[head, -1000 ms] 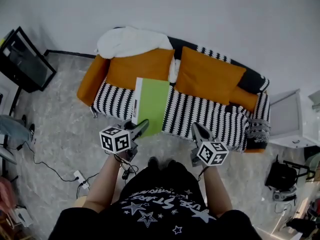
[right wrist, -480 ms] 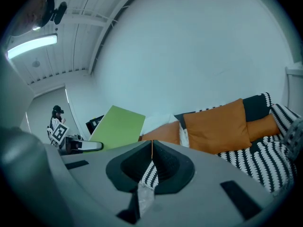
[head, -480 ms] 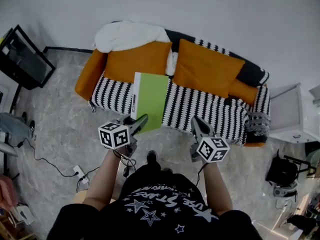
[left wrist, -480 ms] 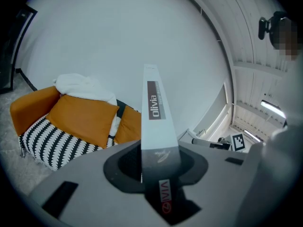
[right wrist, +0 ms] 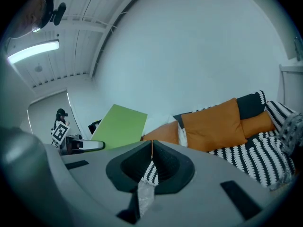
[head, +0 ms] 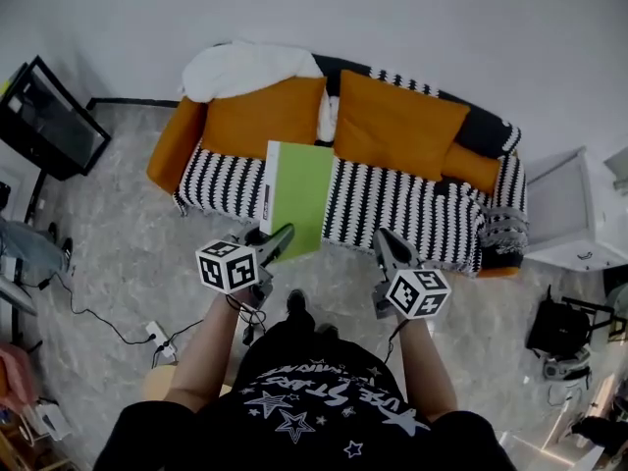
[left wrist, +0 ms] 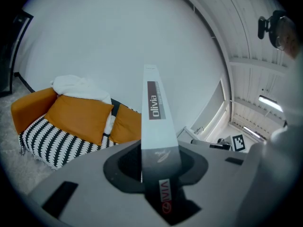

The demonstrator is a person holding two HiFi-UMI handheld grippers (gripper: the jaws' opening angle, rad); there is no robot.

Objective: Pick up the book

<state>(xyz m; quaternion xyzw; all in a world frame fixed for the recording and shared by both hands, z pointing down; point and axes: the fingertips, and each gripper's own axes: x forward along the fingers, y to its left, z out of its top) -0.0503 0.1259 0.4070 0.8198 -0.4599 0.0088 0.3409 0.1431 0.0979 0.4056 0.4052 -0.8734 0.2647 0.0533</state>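
While the left hand-held gripper has its jaws clamped on the lower end of the flat green book with a white spine, the book stands out from the jaws, lifted clear in front of the black-and-white striped fabric sofa with orange cushions. The right hand-held gripper is beside it, jaws closed together and holding nothing.

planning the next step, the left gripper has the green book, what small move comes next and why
Probably lift the book slightly higher and draw it toward the body: the left gripper is clamped on its near edge, it reaches over the front of the sofa, and the right gripper is shut and empty.
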